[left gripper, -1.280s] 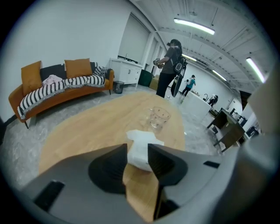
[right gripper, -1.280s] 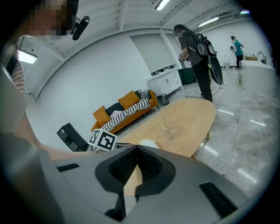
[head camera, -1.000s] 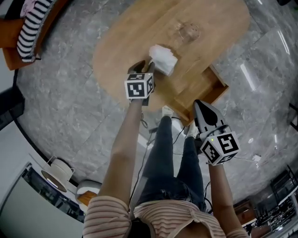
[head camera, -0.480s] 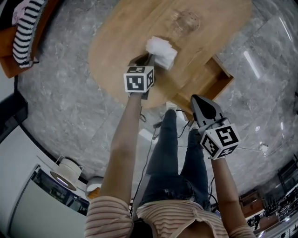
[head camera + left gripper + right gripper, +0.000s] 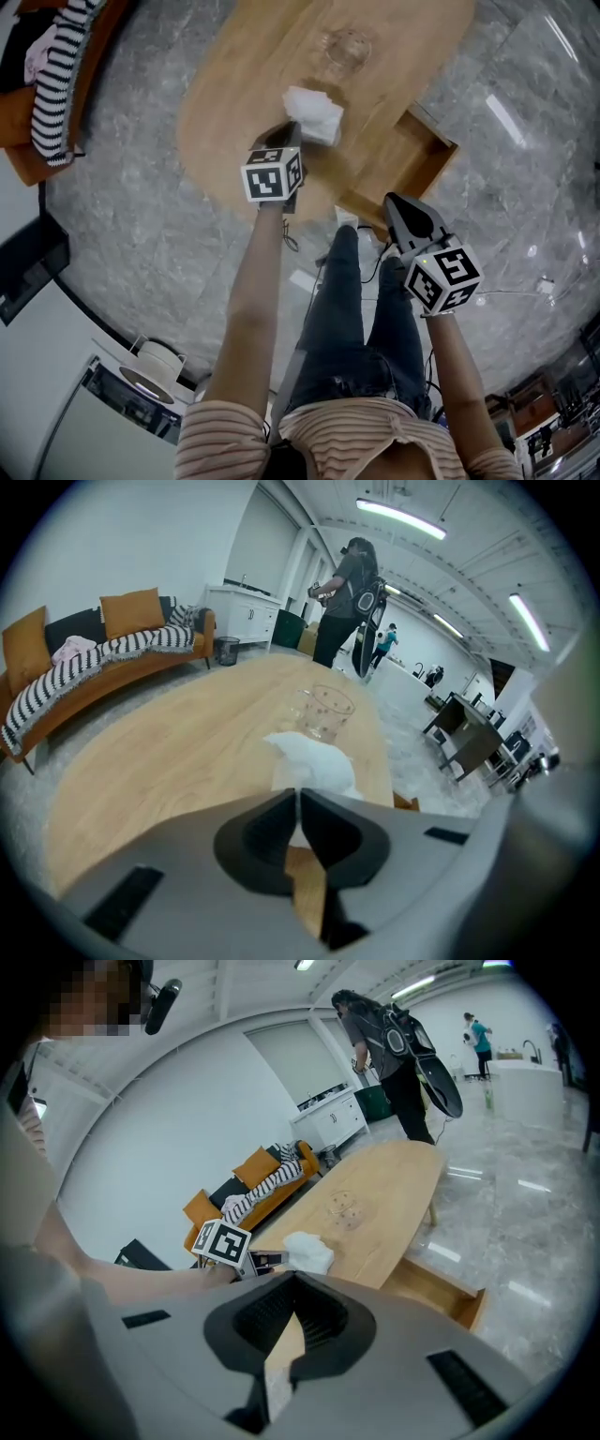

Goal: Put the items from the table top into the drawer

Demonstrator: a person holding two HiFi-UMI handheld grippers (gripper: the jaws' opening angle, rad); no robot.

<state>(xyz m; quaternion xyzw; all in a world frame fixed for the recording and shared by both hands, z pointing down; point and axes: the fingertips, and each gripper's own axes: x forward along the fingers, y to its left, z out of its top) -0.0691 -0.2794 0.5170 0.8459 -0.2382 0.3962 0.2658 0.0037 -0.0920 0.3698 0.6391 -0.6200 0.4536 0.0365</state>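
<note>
Head view: looked steeply down from above the person, over both forearms, onto the wooden table (image 5: 234,94) and grey floor (image 5: 122,216); the farthest camera from the tabletop.
Left gripper view: rode on the left gripper (image 5: 298,790), low and close over the tabletop, facing along it past the tissue (image 5: 314,761) and glass (image 5: 323,712) toward a sofa (image 5: 103,658).
Right gripper view: rode on the right gripper (image 5: 299,1274), back from the table's edge, slanting down across the open drawer (image 5: 436,1288).
Shared: all three took in table, tissue and glass; head and right gripper views shared the drawer.
</note>
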